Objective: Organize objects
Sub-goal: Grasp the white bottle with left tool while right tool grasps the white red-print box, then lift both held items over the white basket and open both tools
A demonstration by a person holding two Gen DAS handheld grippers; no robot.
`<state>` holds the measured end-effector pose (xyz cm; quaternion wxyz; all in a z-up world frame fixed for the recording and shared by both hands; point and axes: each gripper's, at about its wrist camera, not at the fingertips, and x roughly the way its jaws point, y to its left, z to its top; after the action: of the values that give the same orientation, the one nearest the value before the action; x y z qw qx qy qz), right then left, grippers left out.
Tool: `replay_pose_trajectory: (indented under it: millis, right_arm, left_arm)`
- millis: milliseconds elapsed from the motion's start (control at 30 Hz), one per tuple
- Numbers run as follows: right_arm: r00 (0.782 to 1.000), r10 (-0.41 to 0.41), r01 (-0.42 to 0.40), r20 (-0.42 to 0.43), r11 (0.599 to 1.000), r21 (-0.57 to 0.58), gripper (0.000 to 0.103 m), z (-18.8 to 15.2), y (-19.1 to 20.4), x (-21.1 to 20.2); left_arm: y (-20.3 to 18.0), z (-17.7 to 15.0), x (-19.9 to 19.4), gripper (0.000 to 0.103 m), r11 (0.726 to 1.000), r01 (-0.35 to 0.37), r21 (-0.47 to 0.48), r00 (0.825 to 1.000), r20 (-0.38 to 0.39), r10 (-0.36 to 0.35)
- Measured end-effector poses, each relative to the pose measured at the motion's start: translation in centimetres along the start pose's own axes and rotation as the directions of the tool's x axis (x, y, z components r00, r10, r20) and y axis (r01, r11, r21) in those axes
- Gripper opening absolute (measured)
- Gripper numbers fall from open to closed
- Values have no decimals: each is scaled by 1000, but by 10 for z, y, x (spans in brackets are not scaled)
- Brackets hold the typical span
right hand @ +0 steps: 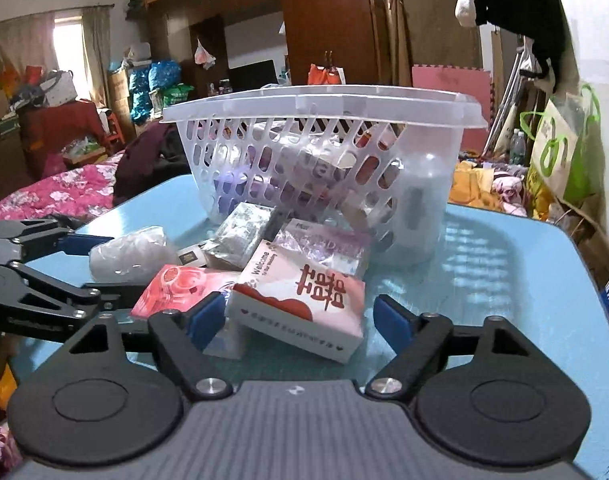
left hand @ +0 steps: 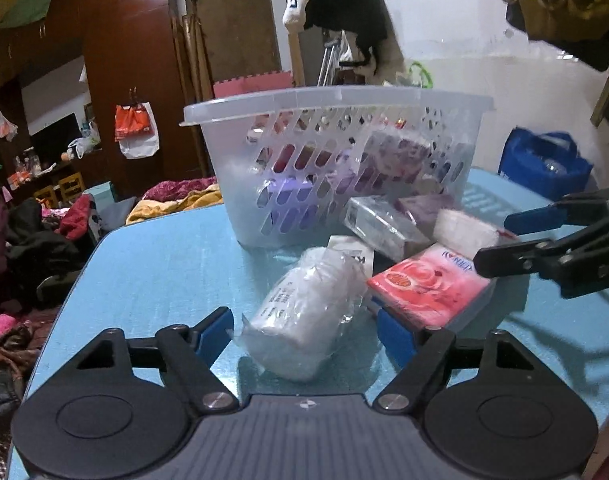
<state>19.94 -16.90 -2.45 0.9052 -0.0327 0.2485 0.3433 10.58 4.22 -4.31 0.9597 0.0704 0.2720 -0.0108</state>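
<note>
Your left gripper (left hand: pixel 304 328) sits low at six o'clock over the light blue table (left hand: pixel 152 272), its blue-padded jaws standing apart on either side of a white bottle in a clear plastic bag (left hand: pixel 304 312); the bag lies on its side between the pads, and you cannot tell from this view whether either pad touches the wrapping. Your right gripper (right hand: pixel 298 322) is likewise spread, its jaws flanking a white and pink box with red Chinese characters (right hand: pixel 304 300); the left pad sits right at the box's near corner, while the right pad stands clear of it with bare table showing between. That box is tilted, propped on the things under it. Just beside it at nine o'clock in the right wrist view lies a pink rose-printed packet (right hand: pixel 176 288), and the same packet shows at three o'clock of the bagged bottle in the left wrist view, where your right gripper's black fingers reach in from the right edge above it. Farther out, toward twelve o'clock, a small heap of cellophane-wrapped boxes (right hand: pixel 240 236) and a purple-printed packet (right hand: pixel 328 244) lean against the foot of a translucent slotted plastic basket (right hand: pixel 324 108). The basket stands on the table at twelve o'clock in both views and already holds several packets, seen blurred through its slots. Beyond the table edge you see a cluttered room: a bed with a pink floral cover (right hand: pixel 52 196) at nine o'clock and dark brown wardrobes (right hand: pixel 328 20) along the far wall.
</note>
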Motion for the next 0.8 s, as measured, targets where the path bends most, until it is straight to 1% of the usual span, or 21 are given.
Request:
replay_pose_trajectory:
  millis: [67,100,133,167,200,333,433,567,700,800]
  right_arm:
    - [1000,8,-8,7,1000,7,76,-2,-1,-3]
    - [1000,4,-4,12,1000,2,75,-2,0,-4]
    - [1000,-2,2,17,1000,-5,75,-2,1,-5]
    - [1000,-10,11,25,1000,-13,74,-3,3,-7]
    - [999,-23,24,35,999,-26,74,-4,5,-10]
    - [998,-24,27,58,999,-45,74,-4,10,-19]
    - [994,-48,55,93,996,-71,74,-3,15,-28]
    - [989,-66,77,131,993,-86,74,2,20,-35]
    - [982,-64,83,178,992,-98,74,17,22,-45]
    - [971,-45,70,235,993,-98,74,47,17,-56]
  left_arm:
    - [-1,0,1,82,1000,-3,2,1000,-7,3]
    - [-1,0,0,78,1000,-7,3,1000,-6,8]
    - [-2,0,-1,63,1000,-18,8,1000,3,18]
    - [-2,-1,-2,62,999,-42,11,999,11,42]
    - [-2,-2,-4,62,998,-56,9,998,20,56]
    - [-1,-5,-17,61,999,-43,-2,996,84,43]
    - [1,-4,-25,61,999,-32,-18,993,116,34]
    - [8,3,-37,61,998,-8,-57,984,177,18]
    - [13,26,-45,61,996,35,-88,975,224,-15]
    - [15,58,-47,61,994,64,-84,965,259,-40]
